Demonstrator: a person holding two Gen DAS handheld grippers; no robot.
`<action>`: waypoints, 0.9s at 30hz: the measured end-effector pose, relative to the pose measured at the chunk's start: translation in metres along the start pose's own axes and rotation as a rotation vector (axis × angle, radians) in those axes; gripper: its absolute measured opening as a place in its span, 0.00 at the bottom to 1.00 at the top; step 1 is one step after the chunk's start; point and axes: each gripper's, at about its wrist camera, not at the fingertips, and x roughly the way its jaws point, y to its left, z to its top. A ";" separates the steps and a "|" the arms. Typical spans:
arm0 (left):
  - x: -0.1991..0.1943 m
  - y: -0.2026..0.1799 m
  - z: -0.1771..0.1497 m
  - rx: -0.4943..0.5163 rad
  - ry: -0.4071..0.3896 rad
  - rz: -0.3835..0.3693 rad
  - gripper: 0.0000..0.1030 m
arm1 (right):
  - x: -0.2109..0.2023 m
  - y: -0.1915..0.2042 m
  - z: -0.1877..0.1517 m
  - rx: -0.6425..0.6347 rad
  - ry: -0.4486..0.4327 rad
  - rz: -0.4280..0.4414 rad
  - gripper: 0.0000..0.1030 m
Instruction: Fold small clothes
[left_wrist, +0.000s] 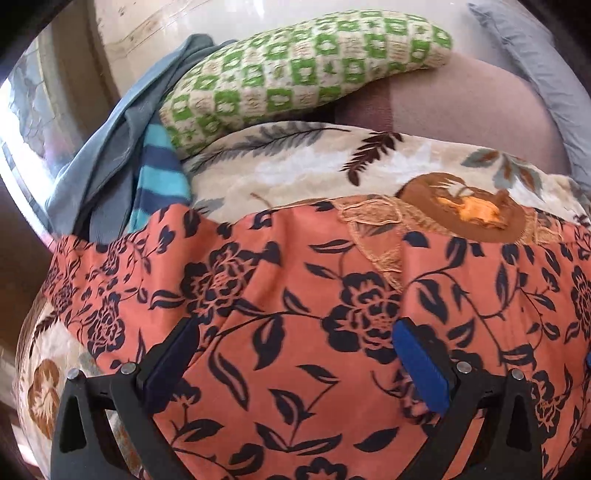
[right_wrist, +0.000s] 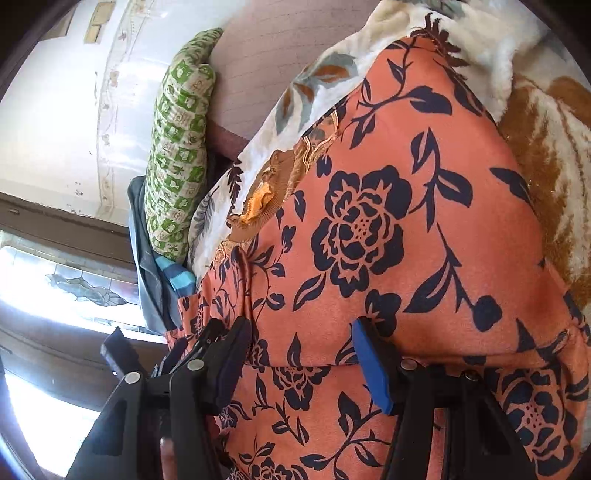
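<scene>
Nearest the lenses: left tongs (left_wrist: 295, 354) and right tongs (right_wrist: 299, 354), each with black arms and blue pads, both held over the orange floral garment (left_wrist: 295, 295). Left pair spread wide, nothing pinched between the pads, orange cloth showing in the gap. Right pair about half open, likewise with only cloth seen beneath the gap; cannot tell whether either fingertip touches the fabric.

Largest after that: cream blanket with leaf print (left_wrist: 295, 162), spread across the bed and carrying the garment. Orange floral garment lying flat on that blanket, dark navy roses and leaves all over, brown collar with an orange patch (left_wrist: 469, 210) at the far edge. Beyond the blanket, mauve bedsheet (left_wrist: 461, 103). At the far side, green-and-cream checked pillow (left_wrist: 295, 74), long and plump, resting at the blanket's edge. Just beside the pillow, a heap of grey-blue cloth (left_wrist: 110, 147) with a striped blue-and-turquoise piece (left_wrist: 159, 184) tucked against it, touching both pillow and blanket. Grey pillow (left_wrist: 535, 74) at the far right corner. No containers in view; all clothing loose on the bed.
</scene>
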 end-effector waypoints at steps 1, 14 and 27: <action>-0.001 0.004 0.000 -0.009 0.004 0.015 1.00 | -0.001 0.003 0.001 -0.007 -0.003 0.035 0.60; -0.039 0.112 0.007 -0.101 -0.028 0.155 1.00 | 0.085 0.069 0.000 -0.014 0.090 0.070 0.60; -0.027 0.310 -0.052 -0.465 0.053 0.367 1.00 | 0.143 0.237 -0.050 -0.331 0.124 0.234 0.60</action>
